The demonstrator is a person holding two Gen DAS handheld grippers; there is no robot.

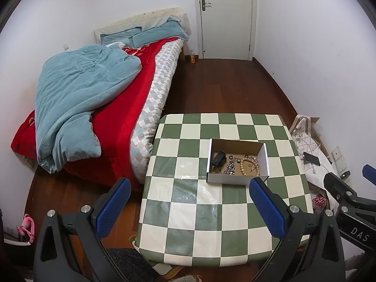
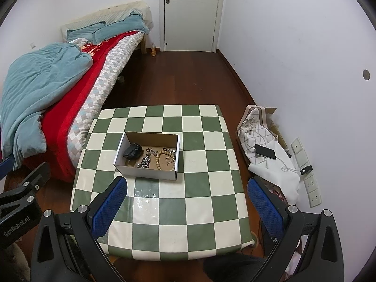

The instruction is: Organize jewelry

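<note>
A white cardboard box (image 1: 237, 178) (image 2: 145, 172) stands on the green-and-cream checked table (image 1: 211, 211) (image 2: 188, 211). Inside lie a black pouch (image 1: 218, 158) (image 2: 132, 152), a wooden bead bracelet (image 1: 249, 165) (image 2: 164, 158), a silver chain (image 1: 230, 168) (image 2: 145, 162) and small rings. My left gripper (image 1: 189, 202) is open and empty, held above the table's near left part. My right gripper (image 2: 188, 202) is open and empty, above the table's near edge. Both are short of the box.
A bed (image 1: 105, 98) (image 2: 58, 89) with a blue duvet and red blanket touches the table's left side. A phone on cloth (image 2: 265, 151) (image 1: 312, 158) and wall sockets (image 2: 310, 183) are on the right. A door (image 2: 191, 11) and a bottle (image 2: 153, 49) are at the back.
</note>
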